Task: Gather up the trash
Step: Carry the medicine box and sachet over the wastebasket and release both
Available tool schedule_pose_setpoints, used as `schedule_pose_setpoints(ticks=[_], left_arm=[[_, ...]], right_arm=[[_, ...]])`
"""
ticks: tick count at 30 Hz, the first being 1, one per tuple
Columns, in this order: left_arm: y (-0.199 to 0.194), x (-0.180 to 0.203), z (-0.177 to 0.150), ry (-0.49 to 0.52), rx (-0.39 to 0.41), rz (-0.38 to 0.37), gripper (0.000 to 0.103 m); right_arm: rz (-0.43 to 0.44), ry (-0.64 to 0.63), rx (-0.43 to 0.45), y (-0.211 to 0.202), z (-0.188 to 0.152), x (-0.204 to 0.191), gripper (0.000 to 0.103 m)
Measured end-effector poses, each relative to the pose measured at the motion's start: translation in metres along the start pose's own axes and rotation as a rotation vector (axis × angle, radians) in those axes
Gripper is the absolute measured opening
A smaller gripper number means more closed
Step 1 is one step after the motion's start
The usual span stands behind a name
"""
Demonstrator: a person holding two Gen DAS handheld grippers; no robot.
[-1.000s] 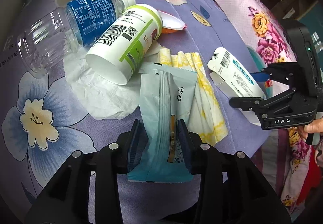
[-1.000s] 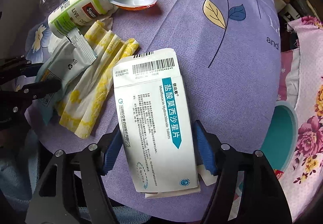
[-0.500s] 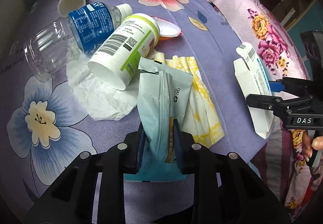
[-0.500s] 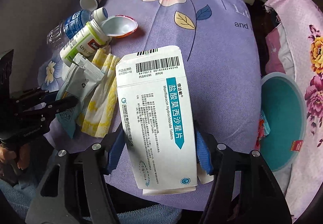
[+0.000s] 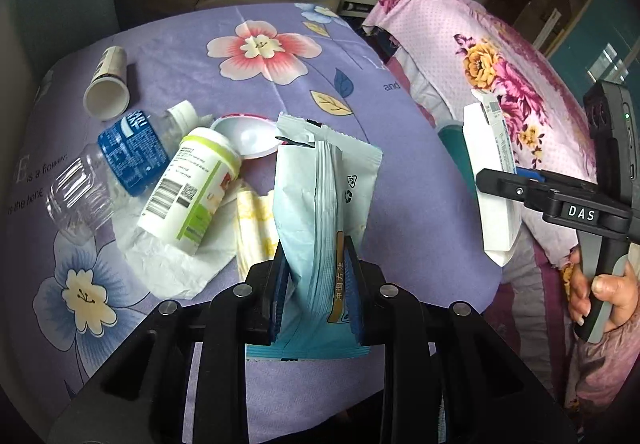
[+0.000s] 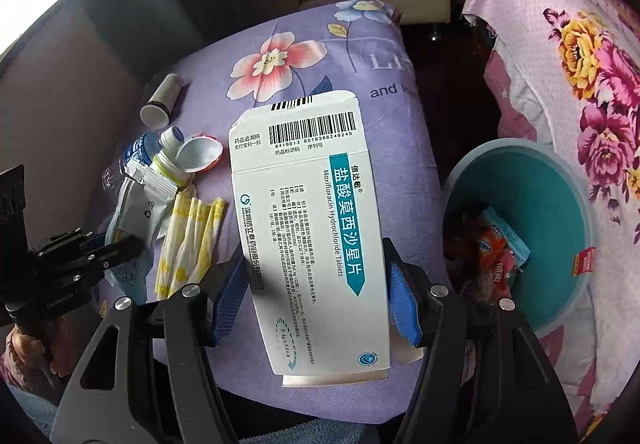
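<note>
over the purple flowered cloth (image 5: 400, 179), the left gripper (image 5: 316, 272) has its blue pads pinched tight on a pale blue sachet (image 5: 324, 203), gripping it near the bottom so the torn, jagged top stands upright above the table. the sachet is creased lengthwise, with a small recycling mark and an orange stripe of printing by the pads. to its right, the right gripper (image 6: 316, 284) clamps a white medicine box (image 6: 308, 228) across its width, the pads pressed against both long edges; the box is flattened, with a barcode at the top, a teal banner of text down the front and an open flap at each end. it is held in the air between the table and a teal bin (image 6: 560, 203) that sits beside the table with colourful wrappers inside. still lying on the cloth are a clear water bottle (image 5: 104, 171) with a blue label, a white jar (image 5: 192, 187) with a green stripe on its side, a crumpled white tissue (image 5: 176, 264), a yellow-and-white wrapper (image 5: 256, 228), a foil lid (image 5: 248, 135) and a small white tube (image 5: 108, 83).
</note>
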State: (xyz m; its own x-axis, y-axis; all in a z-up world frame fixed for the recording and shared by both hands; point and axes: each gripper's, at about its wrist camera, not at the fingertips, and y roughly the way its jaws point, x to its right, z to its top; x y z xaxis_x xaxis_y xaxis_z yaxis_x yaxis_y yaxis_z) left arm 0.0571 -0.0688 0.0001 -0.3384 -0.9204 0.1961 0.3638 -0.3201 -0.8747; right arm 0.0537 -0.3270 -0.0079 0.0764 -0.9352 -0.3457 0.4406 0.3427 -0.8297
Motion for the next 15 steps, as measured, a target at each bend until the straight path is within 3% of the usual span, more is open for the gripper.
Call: schedule_pose_setpoints(ticks=[10, 15], left_arm=[[0.045, 0.116, 0.043, 0.217, -0.053, -0.051, 0.026], [0.072, 0.159, 0.061, 0.252, -0.085, -0.082, 0.026]], right_arm=[[-0.058, 0.236, 0.138, -0.048, -0.013, 0.107, 0.060], [-0.088, 0.321, 0.166, -0.057, -0.025, 0.150, 0.060]])
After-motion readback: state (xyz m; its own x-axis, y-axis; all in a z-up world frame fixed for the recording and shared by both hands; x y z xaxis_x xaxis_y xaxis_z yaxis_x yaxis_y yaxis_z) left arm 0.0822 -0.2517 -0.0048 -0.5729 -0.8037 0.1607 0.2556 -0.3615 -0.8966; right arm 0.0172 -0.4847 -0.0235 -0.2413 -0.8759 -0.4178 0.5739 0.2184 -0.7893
